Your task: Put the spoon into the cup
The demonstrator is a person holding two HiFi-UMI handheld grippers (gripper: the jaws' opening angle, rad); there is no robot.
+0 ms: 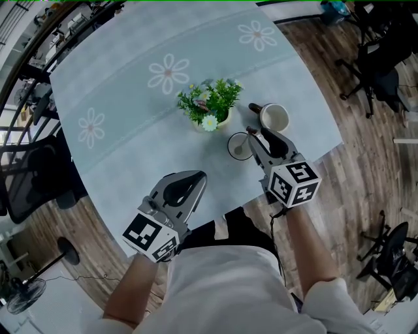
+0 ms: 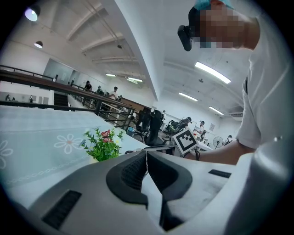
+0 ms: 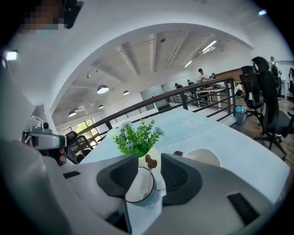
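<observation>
Beyond the cup (image 1: 230,142) stand a potted plant (image 1: 210,104) and a white mug (image 1: 274,118)

Right gripper (image 3: 149,159) jaws apart — spoon (image 3: 150,162) stands in the cup (image 3: 138,186) between them.

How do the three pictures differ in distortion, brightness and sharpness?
Head view: soft, even light with no hard shadows; the wide lens bows the edges of the table. Left gripper view: strong fisheye and dark corners; a ceiling lamp flares white, while the plant stays sharp. Right gripper view: the same fisheye and dark rim; the cup and the spoon in it look fairly sharp.
</observation>
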